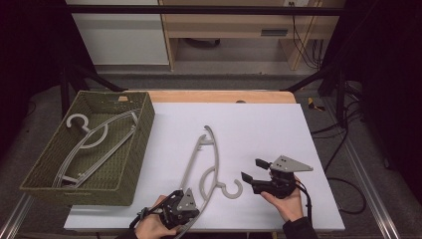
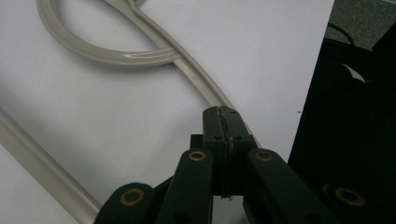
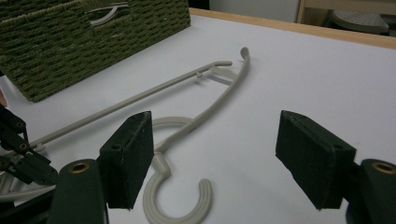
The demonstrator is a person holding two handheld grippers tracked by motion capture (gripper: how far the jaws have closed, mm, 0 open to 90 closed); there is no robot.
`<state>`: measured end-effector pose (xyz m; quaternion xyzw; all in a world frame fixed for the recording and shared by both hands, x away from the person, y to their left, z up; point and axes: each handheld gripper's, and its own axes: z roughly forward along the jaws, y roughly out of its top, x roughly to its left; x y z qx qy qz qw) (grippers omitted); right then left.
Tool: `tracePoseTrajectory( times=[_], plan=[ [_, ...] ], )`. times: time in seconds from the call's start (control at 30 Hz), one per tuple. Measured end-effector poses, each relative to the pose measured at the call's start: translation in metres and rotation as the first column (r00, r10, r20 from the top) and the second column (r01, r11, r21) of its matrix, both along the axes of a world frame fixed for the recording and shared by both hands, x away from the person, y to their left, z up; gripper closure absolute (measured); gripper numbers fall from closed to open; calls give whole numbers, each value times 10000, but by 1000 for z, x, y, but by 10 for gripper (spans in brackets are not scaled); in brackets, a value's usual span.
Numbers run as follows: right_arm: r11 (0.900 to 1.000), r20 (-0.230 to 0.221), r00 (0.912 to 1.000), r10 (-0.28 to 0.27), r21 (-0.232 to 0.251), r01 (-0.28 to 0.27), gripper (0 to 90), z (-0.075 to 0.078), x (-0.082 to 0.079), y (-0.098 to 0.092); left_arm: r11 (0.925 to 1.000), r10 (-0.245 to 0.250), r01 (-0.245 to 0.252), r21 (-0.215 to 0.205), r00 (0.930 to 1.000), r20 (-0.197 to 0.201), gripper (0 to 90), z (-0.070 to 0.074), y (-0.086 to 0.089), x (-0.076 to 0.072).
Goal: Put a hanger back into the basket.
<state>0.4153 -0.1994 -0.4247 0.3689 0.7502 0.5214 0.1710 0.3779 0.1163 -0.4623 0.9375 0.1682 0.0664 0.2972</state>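
Note:
A grey plastic hanger lies flat on the white tabletop, its hook toward the front edge. My left gripper sits low over the hanger's near end. In the left gripper view its jaws are shut pad to pad, and the hanger's arm passes under their tips. My right gripper is held just right of the hook, open and empty. In the right gripper view its pads stand wide apart, with the hook on the table between and below them.
A green woven basket stands at the table's left with a second grey hanger lying inside; it shows far left in the right gripper view. White tabletop stretches bare to the right and far side. The table's front edge is close behind both hands.

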Motion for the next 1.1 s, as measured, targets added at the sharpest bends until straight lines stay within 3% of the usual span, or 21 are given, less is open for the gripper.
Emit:
tracePoseTrajectory(
  times=[0.17,0.3,0.53,0.7,0.8,0.9,0.97,1.1],
  plan=[
    [9997,-202,9997,-144,-175,141,265,-8,-6,-10,10000,27,-27,-49,10000,32,900,-1,-13,0],
    [9998,-357,9993,-121,-172,114,260,-12,-6,-8,9999,52,-50,-124,9998,166,900,-2,-33,-1],
    [9997,-401,9992,-53,-259,42,258,-11,-7,-5,9989,260,-255,-395,9996,121,900,-5,-66,9],
    [9992,-568,9980,-284,-292,268,267,-12,-6,-5,9984,350,-343,-453,9993,142,900,-5,-76,15],
    [9988,-649,9976,-248,-428,221,274,-13,-7,-4,9970,451,-438,-639,9988,191,900,0,-64,16],
    [9985,-810,9965,-215,-528,173,283,-14,-9,0,9923,867,-824,-928,9953,431,900,12,-38,16],
    [9974,-903,9958,-149,-722,84,283,-16,-11,4,9820,1351,-1265,-1406,9894,534,900,21,-15,16],
    [9953,-1301,9915,-74,-970,-53,285,-20,-13,19,9485,2467,-2227,-2255,9654,844,864,42,31,20]
  ],
)
